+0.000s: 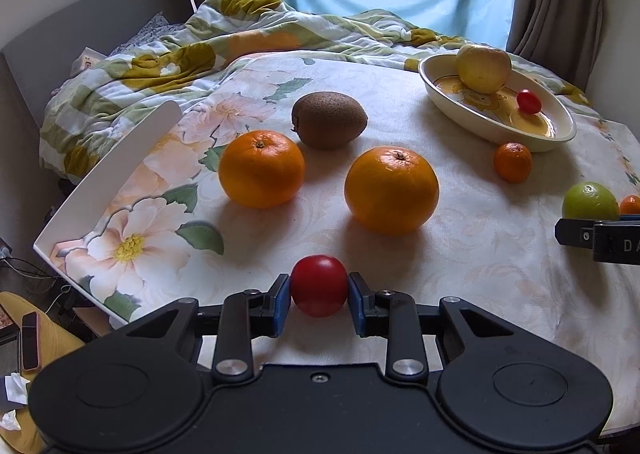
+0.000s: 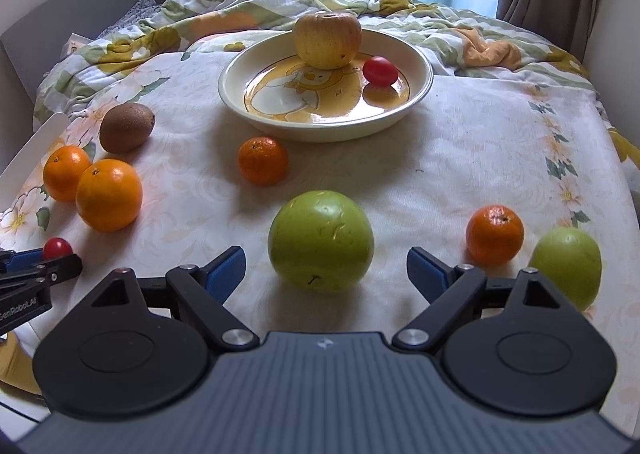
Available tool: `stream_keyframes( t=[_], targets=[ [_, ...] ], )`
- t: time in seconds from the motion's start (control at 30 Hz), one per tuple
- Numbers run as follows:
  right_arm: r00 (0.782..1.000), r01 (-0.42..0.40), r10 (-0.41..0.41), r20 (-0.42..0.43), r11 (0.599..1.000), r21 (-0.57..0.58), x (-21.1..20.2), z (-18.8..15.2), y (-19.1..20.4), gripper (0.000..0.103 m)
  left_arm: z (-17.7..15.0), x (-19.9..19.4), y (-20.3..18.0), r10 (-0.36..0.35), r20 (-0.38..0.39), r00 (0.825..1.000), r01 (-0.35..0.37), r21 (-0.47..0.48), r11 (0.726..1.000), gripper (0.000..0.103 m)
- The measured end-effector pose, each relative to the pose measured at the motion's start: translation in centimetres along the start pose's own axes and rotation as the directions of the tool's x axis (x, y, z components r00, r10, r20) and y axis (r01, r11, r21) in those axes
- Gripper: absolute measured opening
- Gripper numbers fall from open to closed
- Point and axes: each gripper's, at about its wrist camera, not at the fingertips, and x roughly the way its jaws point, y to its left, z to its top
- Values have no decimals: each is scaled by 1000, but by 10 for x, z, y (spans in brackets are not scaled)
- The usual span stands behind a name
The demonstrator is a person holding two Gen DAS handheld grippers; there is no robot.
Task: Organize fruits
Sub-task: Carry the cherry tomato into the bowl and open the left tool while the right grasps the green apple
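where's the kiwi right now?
The kiwi lies on the floral cloth, left of the bowl, just behind the two big oranges; the right wrist view shows it far left.

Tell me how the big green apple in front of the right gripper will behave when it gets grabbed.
The green apple looks round and smooth-skinned, so it may roll on the soft cloth if one pad touches first. It nearly fills the right gripper's open span, so the grip probably has little margin. It looks firm and fairly heavy.
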Motion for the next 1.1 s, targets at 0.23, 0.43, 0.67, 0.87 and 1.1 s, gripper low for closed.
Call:
stream_keyframes(
  t=[0.23, 0.43, 0.67, 0.87, 1.1],
  targets=[
    [1000, 1, -1, -11, 998, -60, 6, 2, 6, 70, -1, -5, 2, 7, 5, 1000, -6, -18, 1000, 33],
    [1000, -7, 6, -11, 998, -62, 0, -1, 7, 70, 1, -21, -2, 6, 23, 1000, -6, -18, 1000, 33],
    [1000, -28, 28, 3, 998, -47, -24, 5, 4, 70, 14, -50, -8, 1, 60, 998, 0, -21, 1000, 33],
    [999, -39, 40, 34, 999, -36, -52, 16, -3, 70, 34, -77, -18, -8, 113, 994, 9, -9, 1000, 33],
    [996, -41, 43, 78, 999, -25, -81, 33, -13, 70, 60, -100, -27, -23, 167, 986, 23, 6, 1000, 33]
  ],
)
